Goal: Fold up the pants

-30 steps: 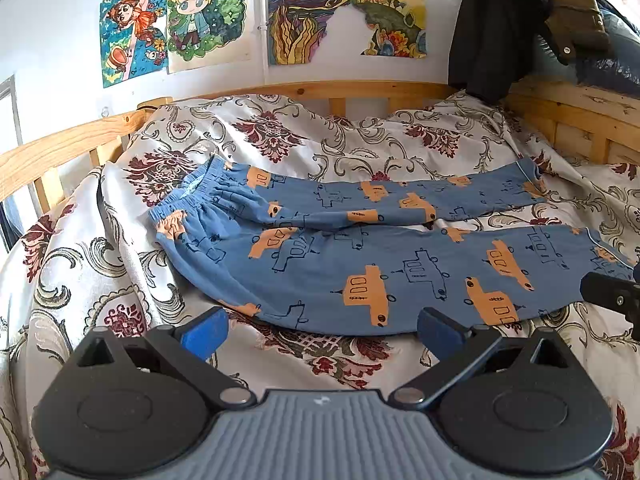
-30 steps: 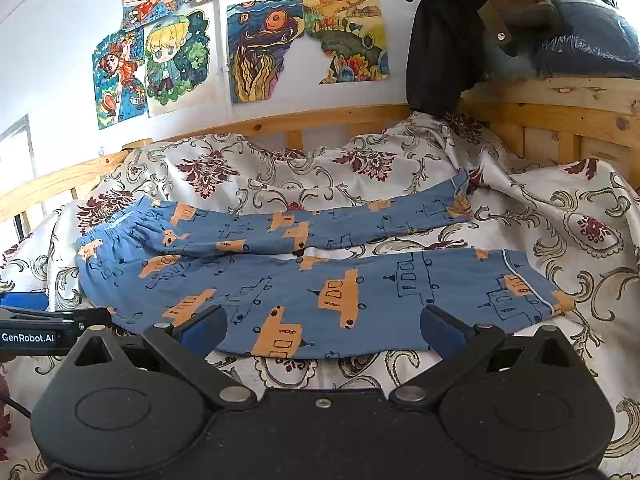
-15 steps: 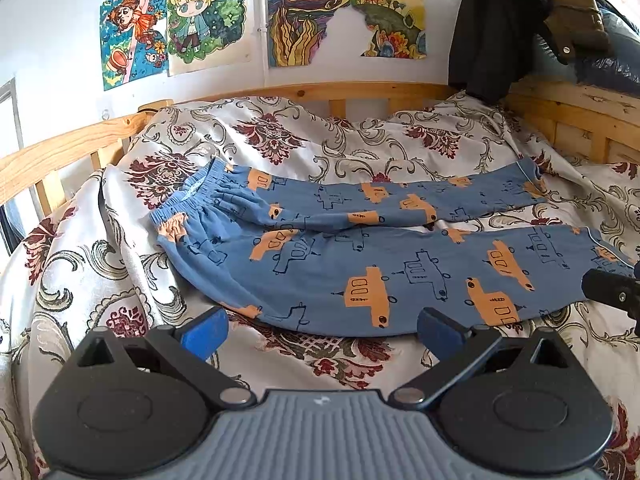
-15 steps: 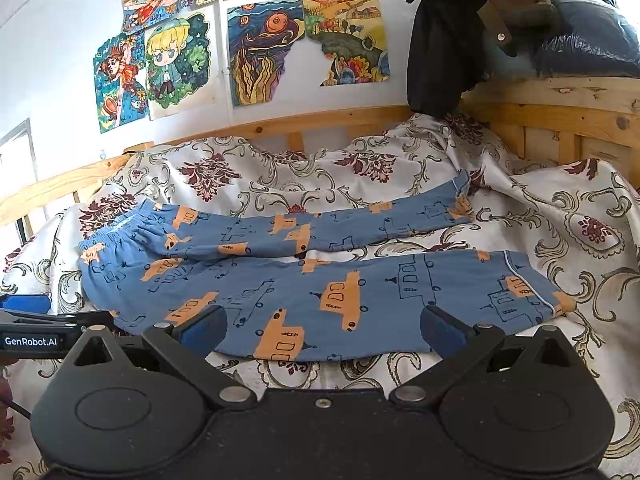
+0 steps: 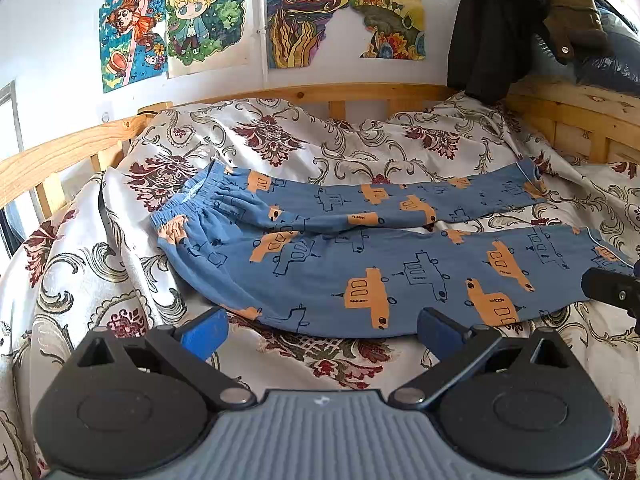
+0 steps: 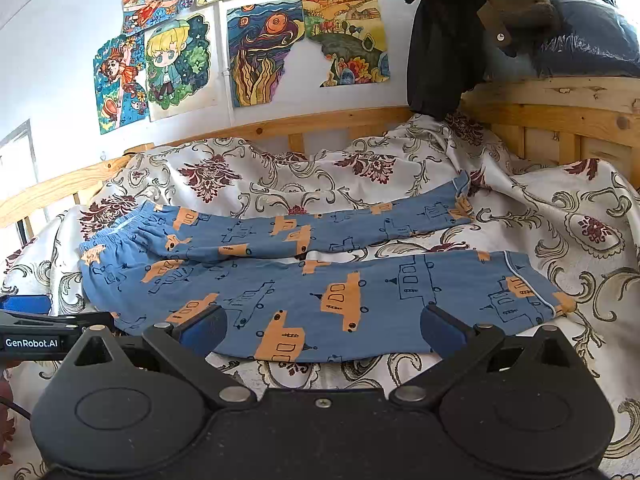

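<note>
Blue pants (image 5: 360, 264) with orange vehicle prints lie spread flat on the bed, waistband at the left and both legs running to the right, the far leg slightly apart from the near one. In the right wrist view the same pants (image 6: 312, 288) stretch across the middle. My left gripper (image 5: 320, 330) hovers open just in front of the near leg's lower edge, nothing between its blue pads. My right gripper (image 6: 322, 334) is open too, low over the near leg's front hem. The left gripper's finger (image 6: 36, 320) shows at the left edge of the right wrist view.
A floral bedspread (image 5: 280, 140) covers the bed. Wooden rails (image 5: 72, 152) run along the left, back and right sides. Drawings (image 5: 208, 20) hang on the wall. Dark clothes (image 5: 492, 28) and a blue bag (image 6: 580, 24) sit on the right rail.
Both grippers have barely shifted; the right wrist view has crept slightly closer to the pants. The pants have not moved.
</note>
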Available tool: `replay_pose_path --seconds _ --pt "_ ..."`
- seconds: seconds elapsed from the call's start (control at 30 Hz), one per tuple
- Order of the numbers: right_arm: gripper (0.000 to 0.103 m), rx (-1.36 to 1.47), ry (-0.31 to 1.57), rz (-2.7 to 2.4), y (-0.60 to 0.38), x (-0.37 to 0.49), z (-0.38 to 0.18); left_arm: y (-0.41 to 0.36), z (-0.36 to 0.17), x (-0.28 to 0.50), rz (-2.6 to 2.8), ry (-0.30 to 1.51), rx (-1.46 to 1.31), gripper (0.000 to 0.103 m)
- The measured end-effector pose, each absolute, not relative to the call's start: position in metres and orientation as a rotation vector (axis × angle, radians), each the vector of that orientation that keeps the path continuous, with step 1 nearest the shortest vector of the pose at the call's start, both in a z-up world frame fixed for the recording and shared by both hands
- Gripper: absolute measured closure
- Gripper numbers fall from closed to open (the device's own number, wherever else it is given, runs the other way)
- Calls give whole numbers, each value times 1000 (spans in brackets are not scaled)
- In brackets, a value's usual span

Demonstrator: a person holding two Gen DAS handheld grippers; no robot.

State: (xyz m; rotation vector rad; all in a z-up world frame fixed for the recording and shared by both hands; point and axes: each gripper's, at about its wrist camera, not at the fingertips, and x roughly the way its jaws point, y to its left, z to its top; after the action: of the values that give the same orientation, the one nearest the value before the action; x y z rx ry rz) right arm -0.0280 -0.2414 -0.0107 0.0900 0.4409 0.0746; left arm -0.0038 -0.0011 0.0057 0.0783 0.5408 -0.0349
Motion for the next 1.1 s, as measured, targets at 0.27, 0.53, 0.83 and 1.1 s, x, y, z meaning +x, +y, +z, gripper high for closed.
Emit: replay_pose_path --seconds 0.27,0.53,0.83,1.1 --pt "1 88 434 71 -241 -29 -7 -2 6 -4 -37 552 72 0" --pt "1 92 457 58 -241 -26 -9 1 2 5 -82 631 21 0" --pt "1 114 448 31 -264 -19 -3 10 60 71 -101 595 74 0" --pt "1 32 573 93 -294 31 15 -21 86 208 -241 680 360 0"
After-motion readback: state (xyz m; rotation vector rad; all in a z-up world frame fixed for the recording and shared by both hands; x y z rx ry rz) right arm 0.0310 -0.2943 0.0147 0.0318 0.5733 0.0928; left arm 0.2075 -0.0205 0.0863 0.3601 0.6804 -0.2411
